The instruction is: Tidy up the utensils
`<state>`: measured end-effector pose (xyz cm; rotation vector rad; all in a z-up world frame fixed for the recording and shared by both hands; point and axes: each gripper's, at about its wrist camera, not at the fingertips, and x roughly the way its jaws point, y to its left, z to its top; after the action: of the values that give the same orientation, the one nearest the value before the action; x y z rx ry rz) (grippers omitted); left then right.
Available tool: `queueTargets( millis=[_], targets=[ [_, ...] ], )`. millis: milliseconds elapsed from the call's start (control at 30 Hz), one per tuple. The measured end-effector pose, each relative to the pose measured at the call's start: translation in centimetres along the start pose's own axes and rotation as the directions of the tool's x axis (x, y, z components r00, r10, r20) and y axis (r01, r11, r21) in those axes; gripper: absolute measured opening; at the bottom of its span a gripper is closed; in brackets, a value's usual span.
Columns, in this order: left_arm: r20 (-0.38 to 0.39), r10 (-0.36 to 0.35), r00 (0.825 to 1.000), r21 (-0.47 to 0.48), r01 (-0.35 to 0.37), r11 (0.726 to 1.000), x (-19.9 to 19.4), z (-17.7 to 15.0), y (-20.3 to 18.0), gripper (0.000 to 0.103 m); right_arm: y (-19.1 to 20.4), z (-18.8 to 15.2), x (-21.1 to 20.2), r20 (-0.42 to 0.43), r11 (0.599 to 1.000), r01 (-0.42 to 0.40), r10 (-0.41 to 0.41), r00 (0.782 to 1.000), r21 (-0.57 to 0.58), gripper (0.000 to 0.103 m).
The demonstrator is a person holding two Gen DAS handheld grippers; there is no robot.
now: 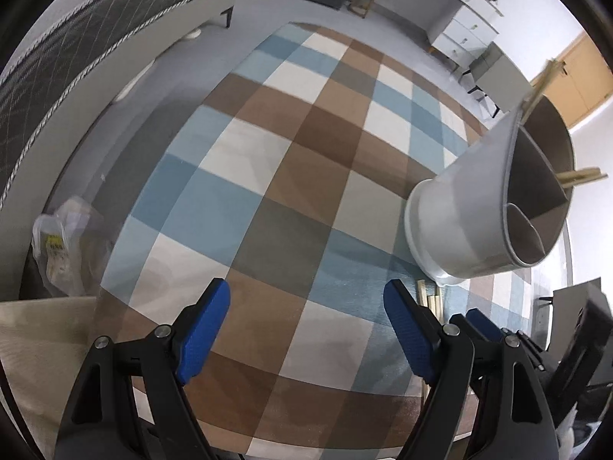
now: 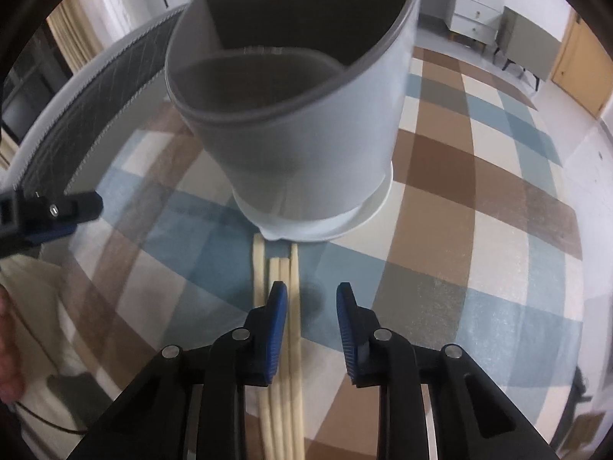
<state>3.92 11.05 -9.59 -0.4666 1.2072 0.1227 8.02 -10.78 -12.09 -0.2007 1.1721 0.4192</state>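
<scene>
The chopsticks (image 2: 281, 268) at six o'clock of the holder (image 2: 291, 115) look light, stiff, slippery; grip mid-length. Right gripper (image 2: 311, 297) narrowed, pinching nothing; left gripper (image 1: 306, 306) spread.

A checked blue, brown and cream rug (image 1: 291, 176) lies between a bed (image 1: 76, 50) and white drawers (image 1: 463, 34).
</scene>
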Motion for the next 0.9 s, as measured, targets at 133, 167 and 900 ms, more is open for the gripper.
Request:
queueTargets(
  millis=[133,167,900],
  targets=[
    [-0.012,0.008,1.0,-0.001,-0.008,1.0,0.3,0.0,-0.2,0.079,0.5,-0.3,0.6,-0.018,1.0,0.007,-0.008,1.0,-0.018,0.022],
    [-0.008,0.012,1.0,0.007,-0.012,1.0,0.3,-0.1,-0.3,0.079,0.7,-0.4,0.9,-0.028,1.0,0.016,-0.017,0.999,-0.026,0.021],
    [-0.029,0.03,0.999,-0.016,-0.03,0.999,1.0,0.1,0.3,0.079,1.4,1.2,2.2,0.008,0.995,0.073,-0.073,0.997,-0.072,0.017]
  ],
)
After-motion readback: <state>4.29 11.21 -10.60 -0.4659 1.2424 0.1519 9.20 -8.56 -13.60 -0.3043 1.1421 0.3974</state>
